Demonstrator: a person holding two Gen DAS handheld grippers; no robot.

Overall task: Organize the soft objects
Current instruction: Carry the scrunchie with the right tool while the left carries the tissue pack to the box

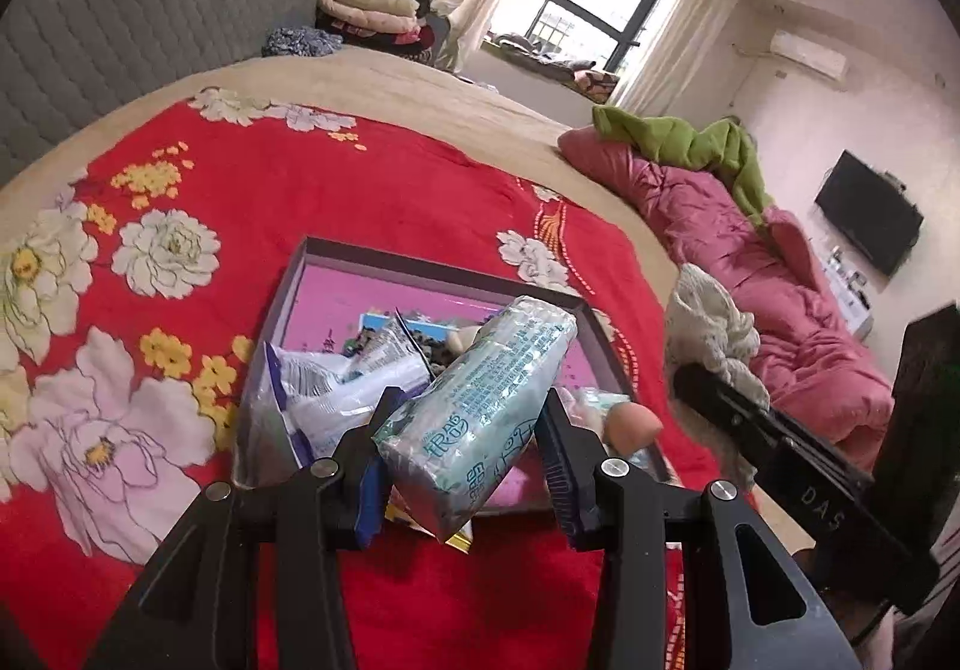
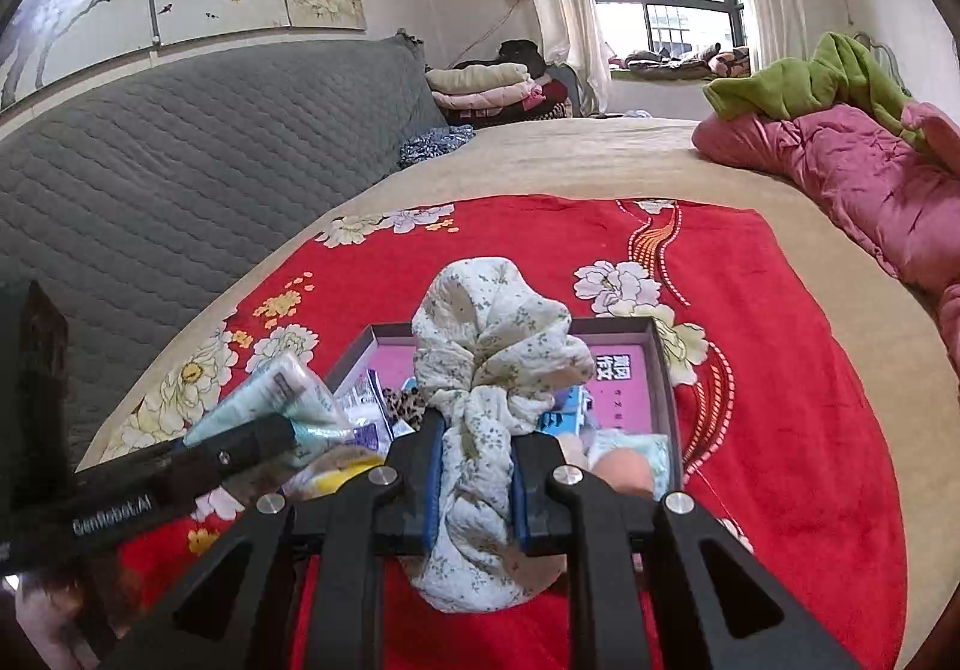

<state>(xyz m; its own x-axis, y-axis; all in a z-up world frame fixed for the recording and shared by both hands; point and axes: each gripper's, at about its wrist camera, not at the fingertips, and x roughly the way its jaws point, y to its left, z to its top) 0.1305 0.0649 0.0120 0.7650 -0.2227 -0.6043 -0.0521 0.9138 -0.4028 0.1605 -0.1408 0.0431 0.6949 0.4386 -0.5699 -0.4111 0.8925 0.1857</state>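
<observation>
Tissue pack [image 1: 480, 412]: pale blue-green plastic wrap, tilted, clamped between the part-open jaws of the left hand-held gripper [image 1: 462, 454], held above the box.

Floral cloth [image 2: 492, 370]: white with small green sprigs, bunched; pinched at its waist by the narrowly closed right hand-held gripper [image 2: 477, 490], raised over the box.

Box [image 1: 420, 262]: shallow, dark-walled, pink floor; holds plastic packets [image 1: 324, 394], a leopard-print item [image 2: 402, 406] and a peach rounded object [image 1: 633, 424] at its 4 o'clock corner.

Bed cover [image 1: 288, 178]: red, flowered, beneath the box.

Pink quilt [image 1: 780, 274]: at 2 o'clock of the box, green blanket [image 1: 690, 142] on top.

Folded laundry [image 2: 486, 88]: at 12 o'clock, by the window.
</observation>
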